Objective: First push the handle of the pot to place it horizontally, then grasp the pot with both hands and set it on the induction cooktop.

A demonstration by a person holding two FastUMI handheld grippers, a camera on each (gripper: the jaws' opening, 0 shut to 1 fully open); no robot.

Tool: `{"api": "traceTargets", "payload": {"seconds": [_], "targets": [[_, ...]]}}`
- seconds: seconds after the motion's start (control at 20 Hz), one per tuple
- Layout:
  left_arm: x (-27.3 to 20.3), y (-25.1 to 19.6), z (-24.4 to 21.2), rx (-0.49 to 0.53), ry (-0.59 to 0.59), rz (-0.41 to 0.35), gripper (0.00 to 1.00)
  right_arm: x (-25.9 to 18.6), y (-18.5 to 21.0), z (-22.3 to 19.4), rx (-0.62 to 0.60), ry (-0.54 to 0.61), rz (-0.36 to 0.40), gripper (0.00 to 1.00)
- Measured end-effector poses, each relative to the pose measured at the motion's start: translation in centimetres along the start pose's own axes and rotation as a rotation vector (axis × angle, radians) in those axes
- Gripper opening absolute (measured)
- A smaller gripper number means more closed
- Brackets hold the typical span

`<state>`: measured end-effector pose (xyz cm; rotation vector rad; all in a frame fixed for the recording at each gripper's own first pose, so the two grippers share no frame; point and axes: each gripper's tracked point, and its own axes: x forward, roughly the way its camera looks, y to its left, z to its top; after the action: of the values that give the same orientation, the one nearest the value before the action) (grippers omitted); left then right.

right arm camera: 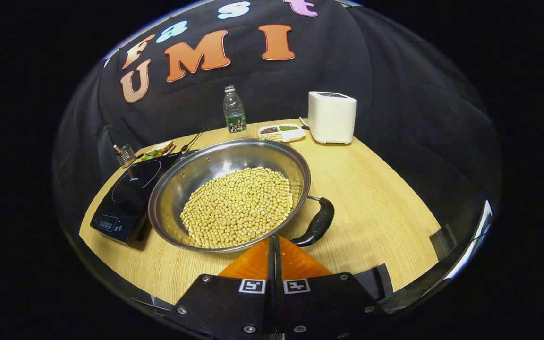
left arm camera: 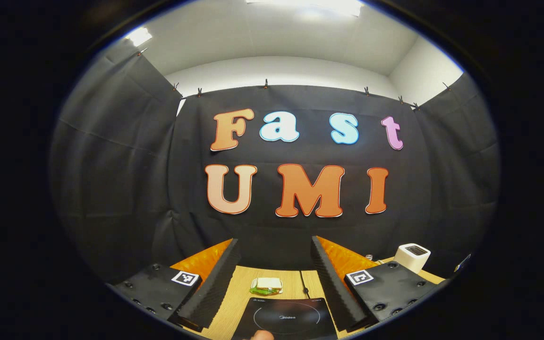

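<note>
Pot [right arm camera: 229, 193] of soybeans [right arm camera: 238, 206] sits at centre frame in the right gripper view, resting on the wooden counter [right arm camera: 376, 208] just beside the induction cooktop [right arm camera: 130, 193] at its left, which it has yet to reach. Its dark handle [right arm camera: 318, 223] juts toward lower right at a slant — not yet horizontal, so the push looks to be the step in hand. The right hand-held gripper [right arm camera: 274, 241] hovers at the pot's near rim with its fingers pressed together, closed on nothing, a fitting shape for nudging. In the left gripper view, the left hand-held gripper [left arm camera: 272, 278] is held high and level, its fingers spread wide above the cooktop [left arm camera: 288, 317] — apparently waiting its turn. A toaster [right arm camera: 331, 117], bottle [right arm camera: 233, 110] and divided snack tray [right arm camera: 281, 132] line the far edge.
</note>
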<state>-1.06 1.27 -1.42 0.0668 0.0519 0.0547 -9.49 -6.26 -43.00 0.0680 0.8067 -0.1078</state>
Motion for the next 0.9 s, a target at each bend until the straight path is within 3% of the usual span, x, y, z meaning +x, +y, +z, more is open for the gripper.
{"api": "traceTargets", "payload": {"seconds": [0.9], "targets": [[0.8,-0.6,-0.4,0.006,0.007,0.001,0.99,1.6,-2.3,1.6,0.007,-0.015,-0.064,0.0]]}}
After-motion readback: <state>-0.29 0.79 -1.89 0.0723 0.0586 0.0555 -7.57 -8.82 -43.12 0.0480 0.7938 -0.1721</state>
